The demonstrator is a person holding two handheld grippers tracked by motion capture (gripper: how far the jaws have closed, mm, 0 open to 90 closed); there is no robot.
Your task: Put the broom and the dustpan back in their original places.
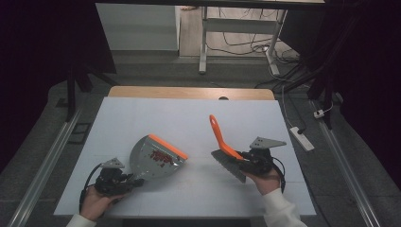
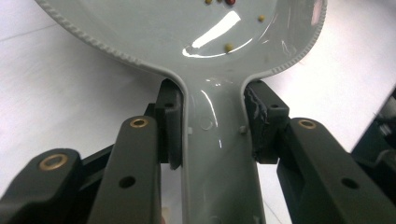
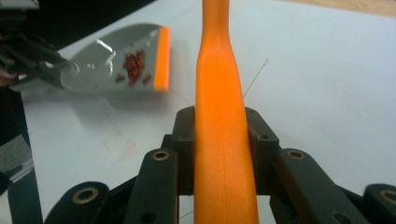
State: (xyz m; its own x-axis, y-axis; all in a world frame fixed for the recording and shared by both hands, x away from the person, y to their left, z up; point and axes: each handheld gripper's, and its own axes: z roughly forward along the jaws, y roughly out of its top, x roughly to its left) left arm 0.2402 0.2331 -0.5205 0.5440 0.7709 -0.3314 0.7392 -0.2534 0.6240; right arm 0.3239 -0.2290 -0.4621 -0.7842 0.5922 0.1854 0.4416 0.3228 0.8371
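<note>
A grey dustpan (image 1: 153,161) with an orange lip lies on the white table (image 1: 189,118) and holds several small red bits (image 1: 158,156). My left gripper (image 1: 135,181) is shut on the dustpan's handle (image 2: 217,154); its black pads press both sides of the grey stem. An orange-handled brush (image 1: 222,142) with dark bristles (image 1: 229,165) is lifted at the right. My right gripper (image 1: 243,156) is shut on the brush handle (image 3: 222,140), which runs up between the jaws. The dustpan (image 3: 121,60) lies farther off in the right gripper view.
The white sheet covers a wooden tabletop (image 1: 189,92). A power strip (image 1: 302,138) and cables lie on the floor at the right. Table legs (image 1: 203,42) stand beyond the far edge. Metal rails (image 1: 47,161) run along both sides.
</note>
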